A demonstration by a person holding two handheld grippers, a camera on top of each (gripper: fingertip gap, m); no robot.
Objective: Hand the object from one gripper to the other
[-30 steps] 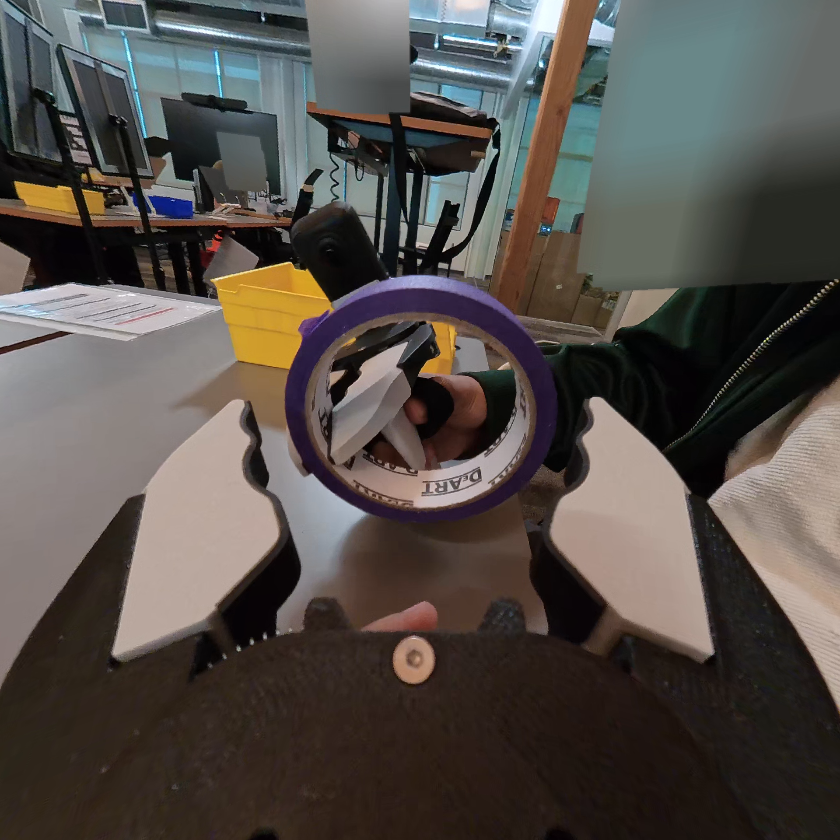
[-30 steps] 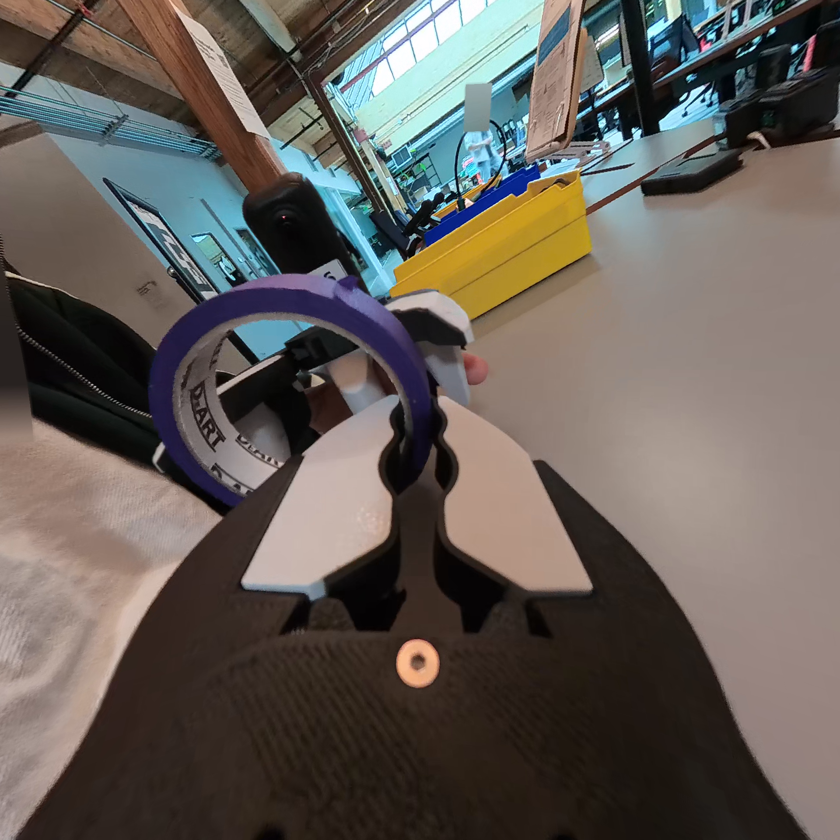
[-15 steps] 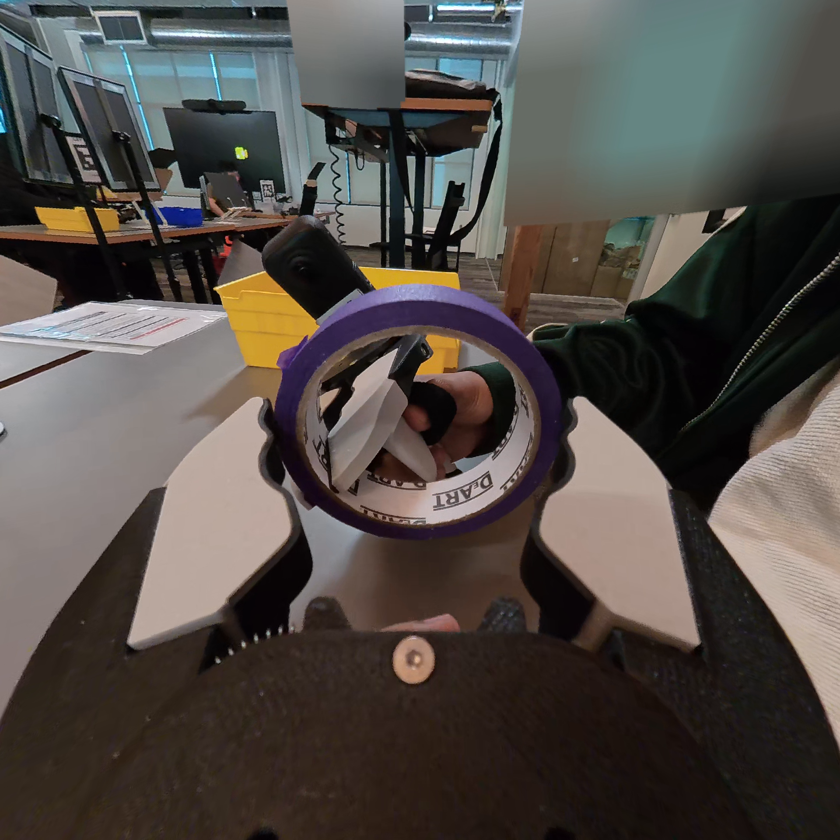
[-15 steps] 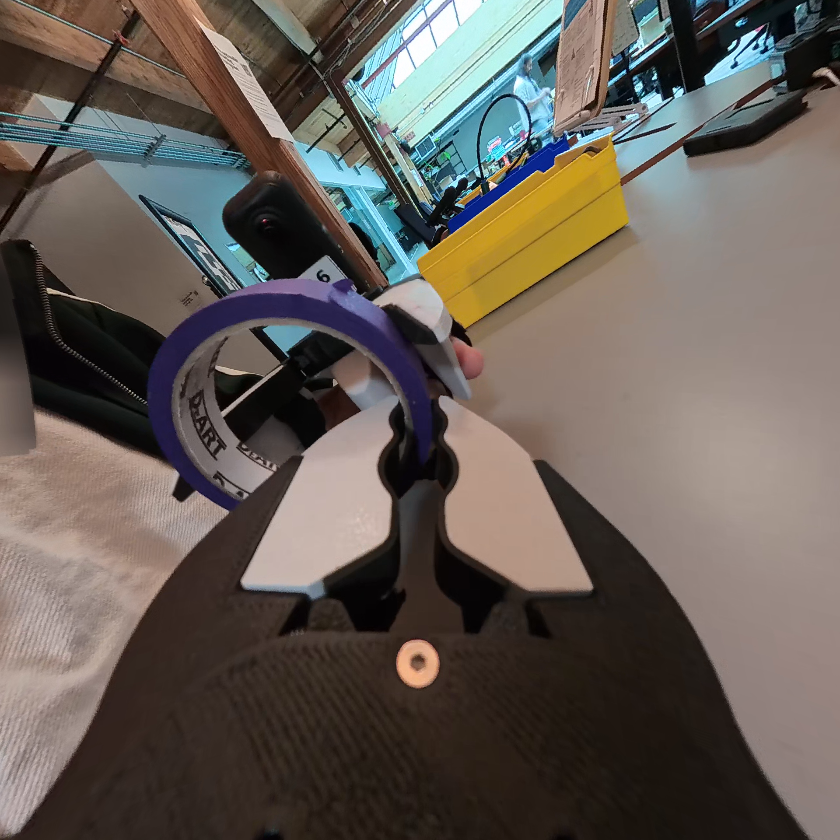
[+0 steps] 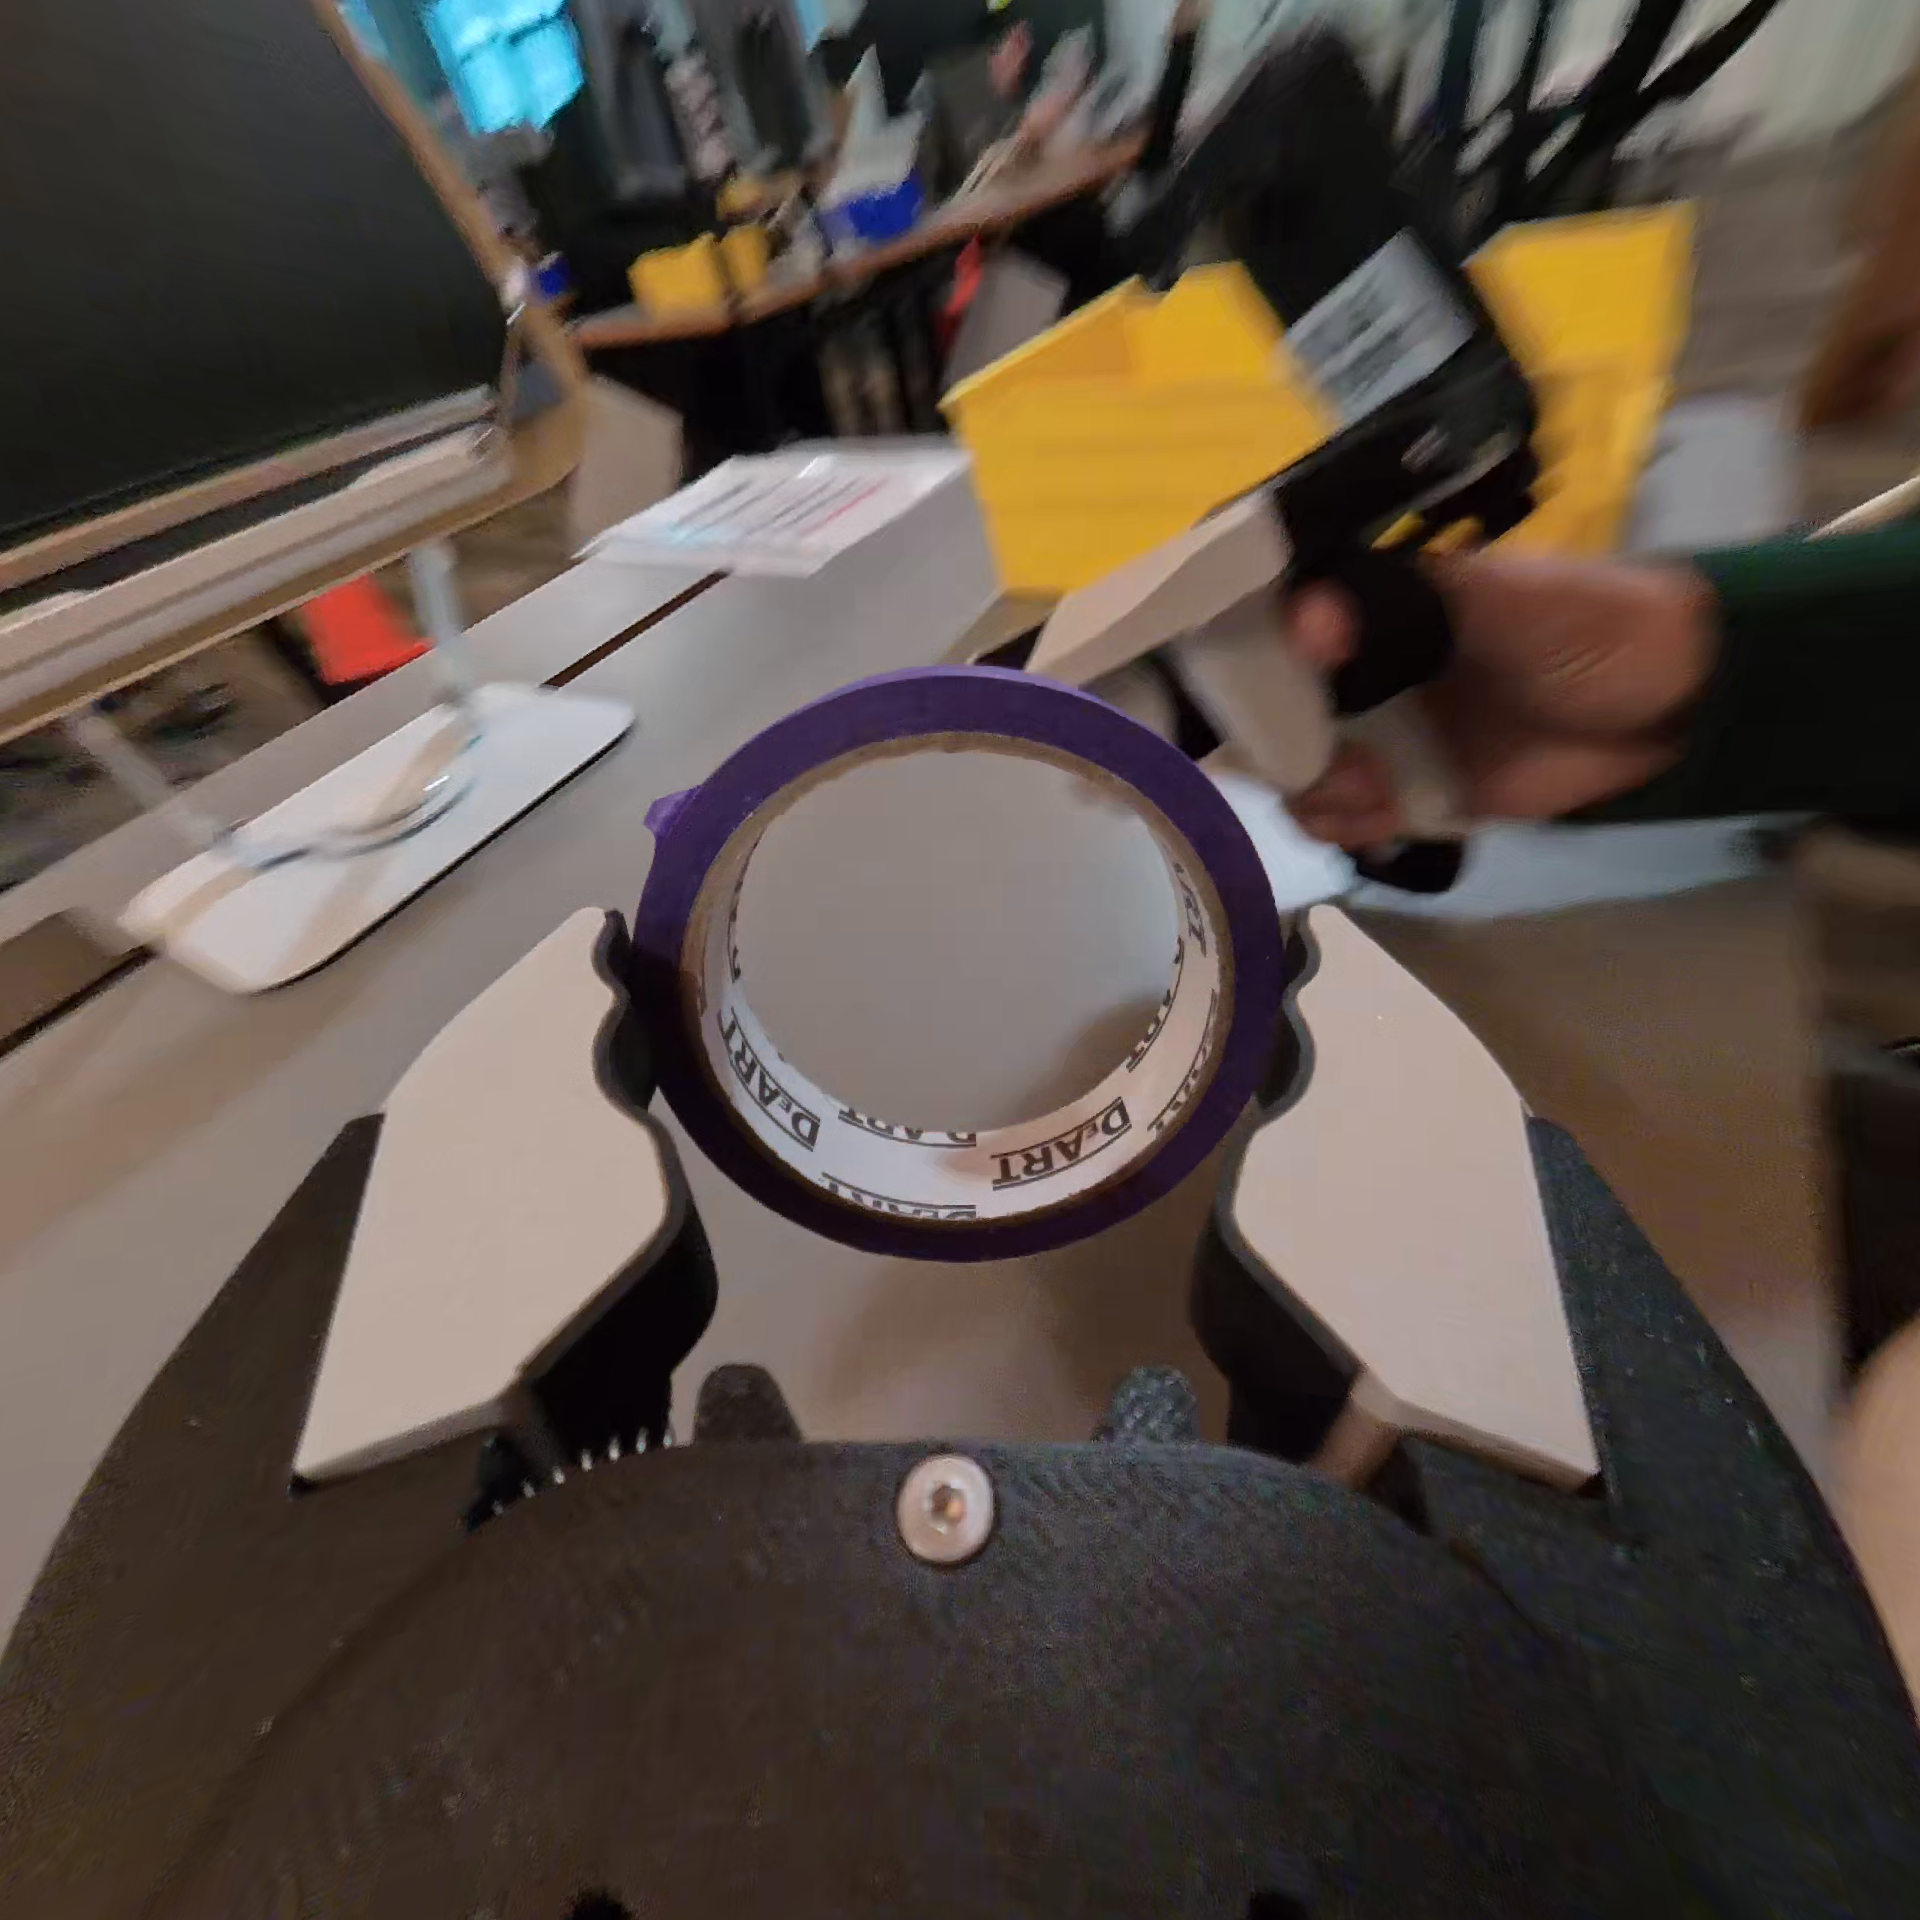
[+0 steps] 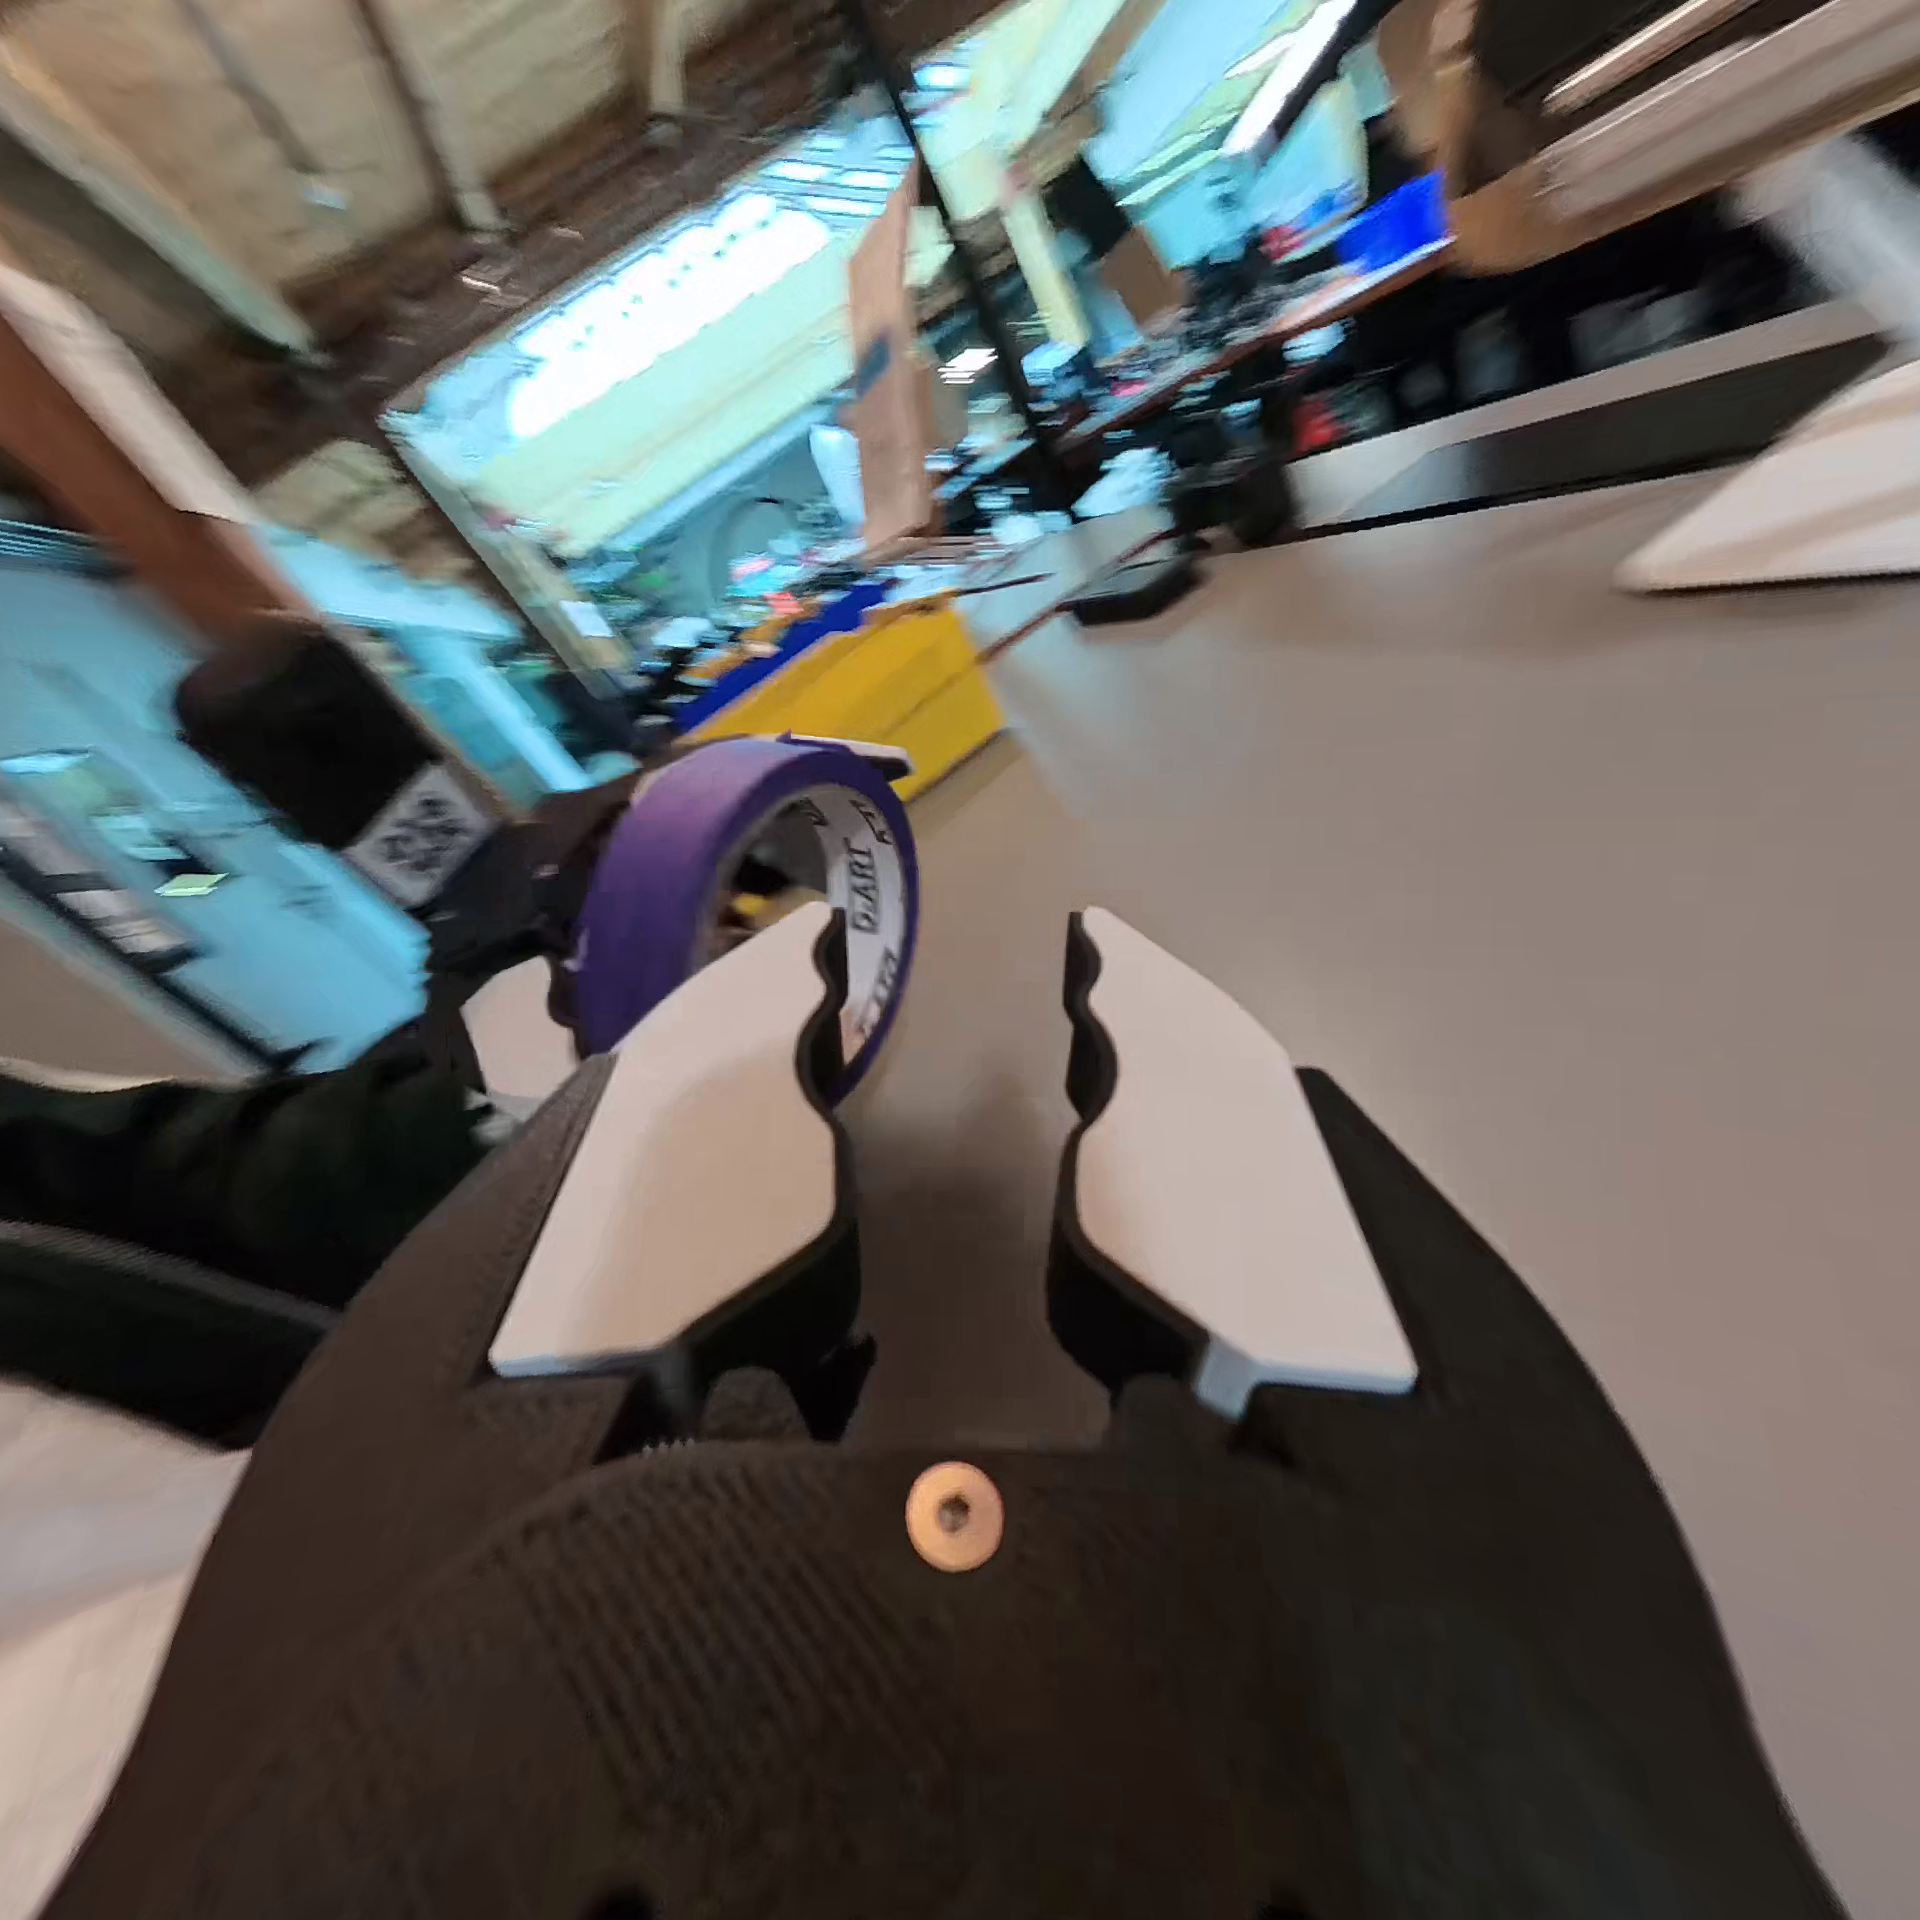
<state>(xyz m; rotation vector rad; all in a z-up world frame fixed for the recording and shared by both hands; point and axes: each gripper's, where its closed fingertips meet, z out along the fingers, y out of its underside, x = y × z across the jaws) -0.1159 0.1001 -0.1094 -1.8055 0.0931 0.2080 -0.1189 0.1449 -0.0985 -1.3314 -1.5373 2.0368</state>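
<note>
A purple tape roll [image 5: 940,704] with a white printed core stands upright between the fingertips of my left gripper [image 5: 956,935], which is shut on its outer sides above the grey table [image 5: 208,1122]. My right gripper [image 6: 956,925] is open and empty. The tape roll [image 6: 649,883] sits just left of its left fingertip, apart from it. In the left wrist view the right gripper [image 5: 1174,613] shows blurred at the upper right, held by a hand [image 5: 1558,665], behind and to the right of the roll.
Yellow bins [image 5: 1122,468] stand at the table's far side, also in the right wrist view [image 6: 894,675]. A monitor with a white stand base [image 5: 395,821] is to the left. Printed sheets [image 5: 779,509] lie behind. A green sleeve [image 5: 1808,644] reaches in from the right. There is about 6 centimeters between the tips of the two grippers.
My left gripper has closed on the tape roll. My right gripper has let go of it, opened and drawn back. Both views have swung and are blurred.
</note>
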